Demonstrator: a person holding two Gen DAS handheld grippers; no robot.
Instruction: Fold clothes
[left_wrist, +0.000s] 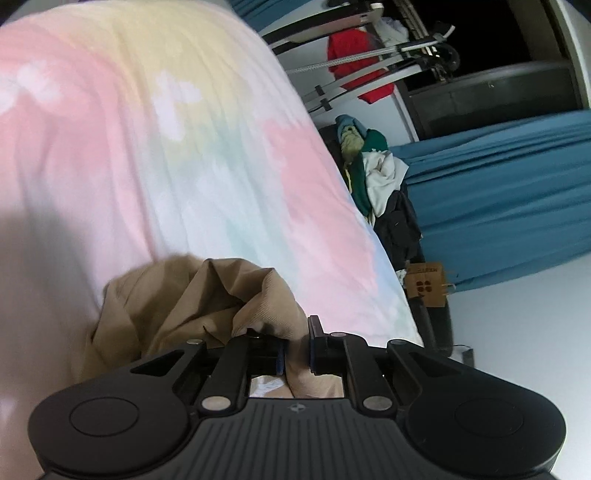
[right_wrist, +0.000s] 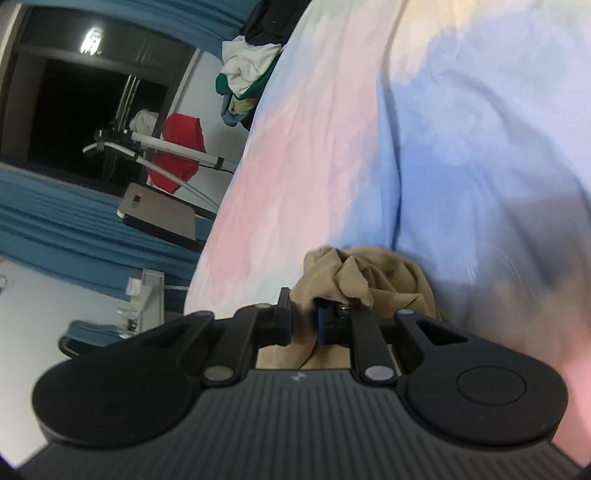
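Left gripper (left_wrist: 295, 345) and right gripper (right_wrist: 303, 321), jaws nearly closed, each pinch a bunched fold of tan cloth (left_wrist: 177, 295) over the pastel bedspread (left_wrist: 166, 147). A cardboard tag (left_wrist: 424, 284) beside the bed bears print too blurred to read.

A bed (left_wrist: 155, 122) covered in a pastel tie-dye sheet (right_wrist: 303, 147) of pink, yellow, pale blue and white carries the work. A crumpled tan garment (left_wrist: 184, 302) lies bunched on the sheet near its edge. At the far end a heap of clothes (left_wrist: 373, 173), green, white and dark, seems to rest against the bed's edge; blur leaves this unsure.
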